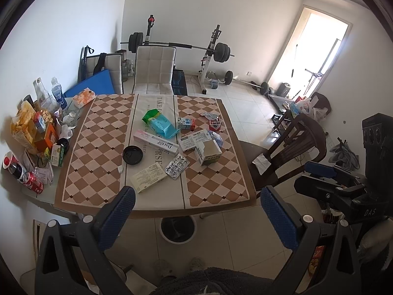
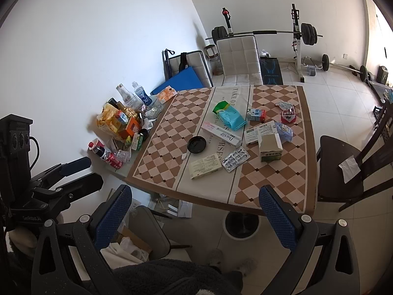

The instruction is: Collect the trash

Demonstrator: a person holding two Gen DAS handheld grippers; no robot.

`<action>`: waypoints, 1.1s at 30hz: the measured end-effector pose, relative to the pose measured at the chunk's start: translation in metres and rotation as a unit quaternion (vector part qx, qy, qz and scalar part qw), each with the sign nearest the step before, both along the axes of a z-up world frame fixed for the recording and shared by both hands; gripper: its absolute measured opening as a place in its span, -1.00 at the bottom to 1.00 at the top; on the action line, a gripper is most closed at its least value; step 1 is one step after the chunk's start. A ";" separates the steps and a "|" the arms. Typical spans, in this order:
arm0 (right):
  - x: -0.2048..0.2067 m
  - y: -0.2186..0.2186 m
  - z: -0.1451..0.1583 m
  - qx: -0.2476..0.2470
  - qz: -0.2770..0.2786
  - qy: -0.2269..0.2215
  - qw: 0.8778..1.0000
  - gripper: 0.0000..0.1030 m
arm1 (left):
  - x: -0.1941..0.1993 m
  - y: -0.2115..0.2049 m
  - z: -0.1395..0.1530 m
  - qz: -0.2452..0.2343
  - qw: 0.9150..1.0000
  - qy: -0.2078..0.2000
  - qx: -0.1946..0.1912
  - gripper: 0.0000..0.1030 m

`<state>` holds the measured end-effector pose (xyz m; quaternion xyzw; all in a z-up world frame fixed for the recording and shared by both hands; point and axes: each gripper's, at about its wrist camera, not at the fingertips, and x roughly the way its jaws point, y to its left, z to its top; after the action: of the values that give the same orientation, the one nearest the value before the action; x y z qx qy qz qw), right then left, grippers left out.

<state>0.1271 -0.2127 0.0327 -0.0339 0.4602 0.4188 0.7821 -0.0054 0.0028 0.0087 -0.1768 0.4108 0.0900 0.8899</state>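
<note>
Trash lies across the checkered table (image 1: 98,152): a pale flat box (image 1: 149,178), a foil blister pack (image 1: 177,166), an open carton (image 1: 207,152), a toothpaste box (image 1: 156,143), a black lid (image 1: 132,154), a blue-green bag (image 1: 161,123) and small cartons. A white bin (image 1: 178,228) with a dark liner stands on the floor under the table's near edge; it also shows in the right wrist view (image 2: 242,225). My left gripper (image 1: 196,211) is open and empty, held before the table's near edge. My right gripper (image 2: 195,211) is open and empty, beside it.
Bottles, cans and snack packs (image 1: 34,132) crowd the table's left side by the wall. A dark wooden chair (image 1: 289,152) stands at the right, a white padded chair (image 1: 154,71) at the far side. A weight bench (image 1: 208,51) stands behind. A grey chair (image 2: 149,231) is at lower left.
</note>
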 end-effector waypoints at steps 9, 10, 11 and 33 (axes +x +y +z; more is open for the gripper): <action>0.000 0.000 0.000 0.001 -0.003 0.000 1.000 1.00 | 0.003 -0.005 0.006 -0.001 1.000 0.002 0.005 1.00; 0.001 0.002 0.000 0.000 -0.008 -0.001 1.000 1.00 | 0.006 -0.004 0.005 0.007 1.000 0.006 0.019 1.00; 0.002 0.002 0.000 -0.001 -0.016 -0.002 1.000 1.00 | 0.009 -0.001 0.000 0.017 0.999 0.012 0.040 1.00; 0.266 0.112 -0.306 -0.241 -0.120 0.053 0.962 1.00 | 0.191 0.072 -0.286 0.086 0.927 0.325 0.164 1.00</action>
<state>0.3927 -0.1002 -0.2734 -0.1436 0.5888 0.1995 0.7700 0.1859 0.0743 -0.2772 -0.0239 0.6403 0.2852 0.7129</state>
